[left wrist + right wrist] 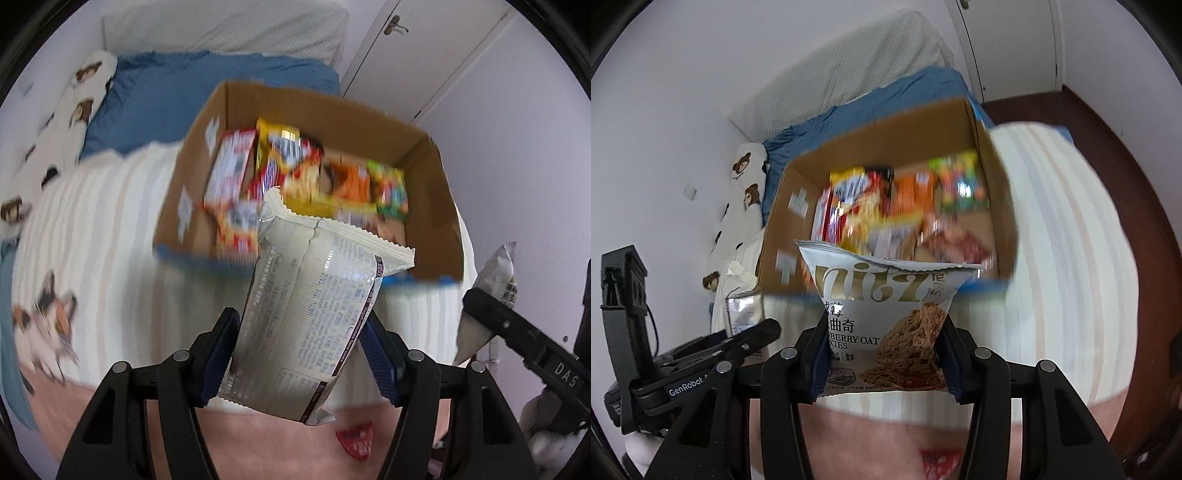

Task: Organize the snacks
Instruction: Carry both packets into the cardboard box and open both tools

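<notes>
My left gripper (299,332) is shut on a cream snack packet (314,288), held upright with its printed back facing me. My right gripper (882,343) is shut on a white oat cookie packet (886,295) with its front showing. Both hang in the air in front of an open cardboard box (424,184) on the bed. The box (783,221) holds several colourful snack packs (295,166), blurred by motion. In the left wrist view the cookie packet (495,273) shows at the right edge. The cream packet (738,295) shows at the left of the right wrist view.
The box stands on a cream striped blanket (92,221) over a blue sheet (166,99). A bear-print pillow (746,184) lies along the wall. A small red wrapper (354,439) lies on the pink cover below me. Cupboard doors (443,55) and a dark floor (1126,147) lie beyond.
</notes>
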Tool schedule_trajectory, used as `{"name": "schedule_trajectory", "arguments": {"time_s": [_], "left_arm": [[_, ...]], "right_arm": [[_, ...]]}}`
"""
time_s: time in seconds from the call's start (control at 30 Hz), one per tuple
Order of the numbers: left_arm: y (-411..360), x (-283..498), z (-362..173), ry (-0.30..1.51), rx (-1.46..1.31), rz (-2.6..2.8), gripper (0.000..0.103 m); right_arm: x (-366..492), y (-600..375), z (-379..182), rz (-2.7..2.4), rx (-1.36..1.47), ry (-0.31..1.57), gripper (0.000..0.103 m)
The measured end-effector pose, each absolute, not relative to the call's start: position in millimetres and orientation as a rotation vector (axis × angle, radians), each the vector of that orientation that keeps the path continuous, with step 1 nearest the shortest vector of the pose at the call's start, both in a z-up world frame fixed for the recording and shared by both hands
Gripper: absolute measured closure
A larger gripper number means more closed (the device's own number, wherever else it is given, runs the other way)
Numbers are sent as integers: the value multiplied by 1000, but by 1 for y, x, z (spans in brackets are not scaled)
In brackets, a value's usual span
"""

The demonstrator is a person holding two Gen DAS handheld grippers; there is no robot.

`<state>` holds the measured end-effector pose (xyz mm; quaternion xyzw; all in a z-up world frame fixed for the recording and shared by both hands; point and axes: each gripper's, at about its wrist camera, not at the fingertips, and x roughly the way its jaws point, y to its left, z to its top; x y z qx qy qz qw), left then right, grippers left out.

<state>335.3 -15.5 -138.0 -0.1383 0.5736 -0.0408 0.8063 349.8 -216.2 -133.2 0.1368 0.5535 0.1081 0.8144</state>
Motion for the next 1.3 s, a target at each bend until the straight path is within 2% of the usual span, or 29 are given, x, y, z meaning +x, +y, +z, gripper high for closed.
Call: {"name": "schedule_trajectory", "arguments": {"time_s": [0.2,0.5,0.53,0.57,0.6,0.63,1.0,1.3], "left_arm": [[1,396,-136,1248,-265,-31,39],[22,438,-187,1375,-301,17,38],[24,439,-194,1389,-313,26,37],[25,440,-196,1392,-311,28,29],[25,440,-198,1389,-302,28,23],[24,440,-200,1383,-299,23,13],[12,435,-196,1361,-242,4,12],[-2,416,-173,1291,-187,5,12]], "right_arm": [[414,-213,-148,171,251,1234,51],[459,-204,-213,131,220,1392,50],[461,-202,-221,126,208,1419,44],[462,-201,-226,121,191,1430,36],[463,-199,-231,109,163,1443,13],[462,-199,-233,114,160,1450,3],[452,-197,-228,116,139,1415,3],[435,-196,-206,104,101,1352,3]]}}
